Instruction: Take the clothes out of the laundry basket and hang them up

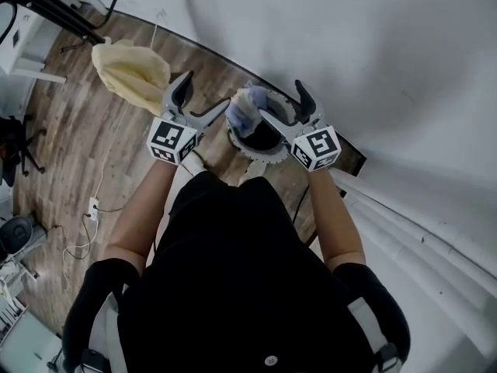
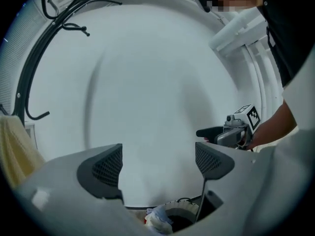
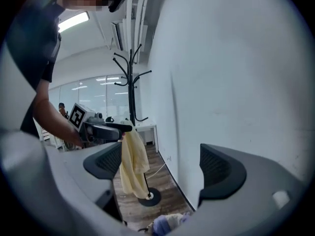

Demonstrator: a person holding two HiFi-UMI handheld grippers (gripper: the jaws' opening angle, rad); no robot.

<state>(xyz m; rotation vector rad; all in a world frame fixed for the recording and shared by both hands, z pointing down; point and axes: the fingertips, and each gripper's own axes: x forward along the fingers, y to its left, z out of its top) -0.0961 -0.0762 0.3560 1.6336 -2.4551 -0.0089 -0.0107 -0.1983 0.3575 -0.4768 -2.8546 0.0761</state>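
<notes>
Seen from the head view, the person holds both tools out in front of a white wall (image 1: 365, 45), above a wooden floor (image 1: 70, 154). The left hand-held gripper (image 1: 203, 93) has its jaws spread wide; in its own view nothing stands between the two dark pads, only the wall behind them. The right hand-held gripper (image 1: 281, 103) is likewise spread and empty, its pads well apart in its own view. The laundry basket (image 1: 252, 152), round with a white perforated rim and a dark inside, stands on the floor at the person's 12 o'clock, just below and between the two tools. A bluish-white garment (image 1: 245, 107) lies bunched at the basket's rim on its 10 o'clock side, touched by neither tool. At the person's 10 o'clock a pale yellow garment (image 1: 132, 68) hangs from a black coat rack (image 3: 132, 82), which stands on a round base beside the wall, well apart from the basket.
</notes>
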